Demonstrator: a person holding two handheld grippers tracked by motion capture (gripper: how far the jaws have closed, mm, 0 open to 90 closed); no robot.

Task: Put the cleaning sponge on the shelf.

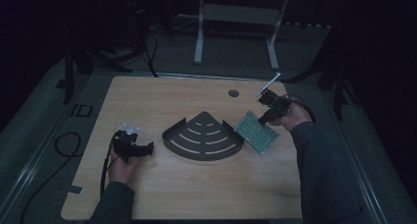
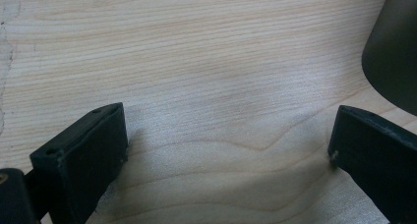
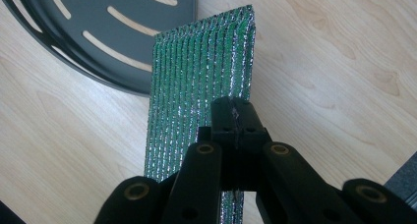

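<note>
Overhead first: right gripper (image 1: 265,117) at the table's (image 1: 196,194) far right, clamped on the near edge of a green sponge (image 1: 254,133). Sponge tilted, lifted at the gripper's end, lying just right of a dark fan-shaped tray (image 1: 202,137) with curved slots; lower corner close to the tray's right tip, touching or not cannot be told. Left gripper (image 1: 147,148) low at the table's left, resting beside the tray's left corner, well apart from the sponge, jaws pointing toward the tray. Small round hole (image 1: 233,93) in the tabletop beyond the tray.

Next, left gripper view: left gripper (image 2: 226,140) with jaws spread wide, nothing between them but bare wood grain of the table (image 2: 196,62). Dark wall of the tray (image 2: 393,57) at the upper right corner, near the right jaw but apart from it.

Lastly, right gripper view: right gripper (image 3: 235,121) pinched tight on the sponge (image 3: 196,71), jaws meeting on its near edge. Sponge ribbed, green with silvery threads, standing away from the jaws toward the tray (image 3: 98,37); far end overlapping the tray's rim in this view. Wood of the table (image 3: 344,62) on both sides.
</note>
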